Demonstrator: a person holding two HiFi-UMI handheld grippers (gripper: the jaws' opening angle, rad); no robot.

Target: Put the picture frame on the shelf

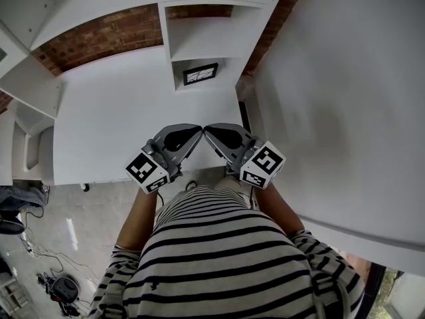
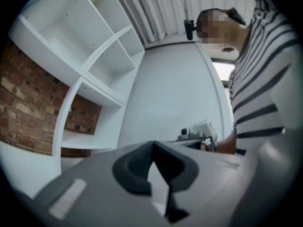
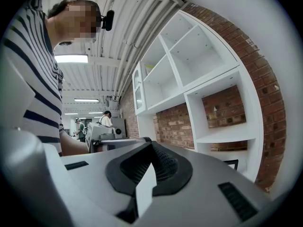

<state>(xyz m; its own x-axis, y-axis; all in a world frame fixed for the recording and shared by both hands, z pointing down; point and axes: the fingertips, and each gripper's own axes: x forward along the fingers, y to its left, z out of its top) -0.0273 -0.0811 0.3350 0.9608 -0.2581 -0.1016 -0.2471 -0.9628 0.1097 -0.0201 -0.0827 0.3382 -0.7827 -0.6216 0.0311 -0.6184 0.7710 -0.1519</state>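
Currently the picture frame is standing in the lowest compartment of the shelf, well apart from both grippers. The left gripper and right gripper are hovering near the person's torso, jaws clenched on nothing, tips almost meeting. Judged risk: the frame is standing without visible support, so any clumsy reach into that compartment could tip it flat.

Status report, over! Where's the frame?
Left gripper shut, empty. Right gripper shut, empty. Frame stands in lowest cubby of shelf. Nothing in the way.

Black picture frame — upright on shelf
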